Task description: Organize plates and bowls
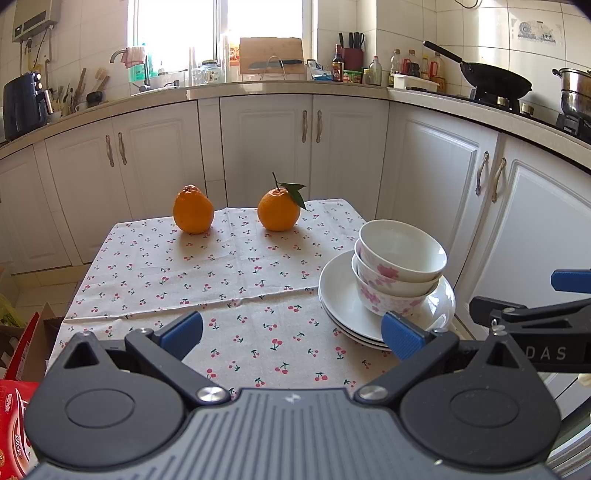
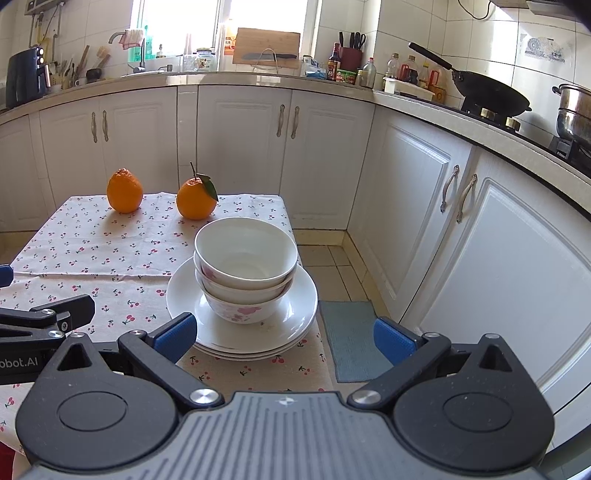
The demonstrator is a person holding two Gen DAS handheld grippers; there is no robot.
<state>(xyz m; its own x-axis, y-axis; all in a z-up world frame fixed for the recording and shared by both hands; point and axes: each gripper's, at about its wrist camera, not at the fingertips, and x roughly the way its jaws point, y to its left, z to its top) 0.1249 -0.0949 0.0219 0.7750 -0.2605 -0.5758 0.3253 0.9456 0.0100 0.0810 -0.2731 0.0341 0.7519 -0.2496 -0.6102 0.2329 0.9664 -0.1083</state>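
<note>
Because the 3 nested bowls point(image 2: 245, 269) sit on the stacked plates point(image 2: 295, 317) just ahead of the right gripper point(image 2: 284, 334), slightly toward its left finger, that gripper is nearer; the left gripper point(image 1: 291, 332) sees them beyond its right finger. Both are spread, empty.

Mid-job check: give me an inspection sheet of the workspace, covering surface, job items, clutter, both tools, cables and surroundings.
Surface: small table under a cherry-print cloth, creased along its fold lines.
Job's things: three flowered bowls nested upright on a stack of white plates, near the table's right edge.
Clutter: two oranges at the far side, apart from the dishes.
Tools: left tool open, empty, short of the plates; right tool open, empty, in front of the stack.
Cables: one on the far right wall; none on the table.
Surroundings: white cabinets, wok and pot on the stove, floor mat, red box.
</note>
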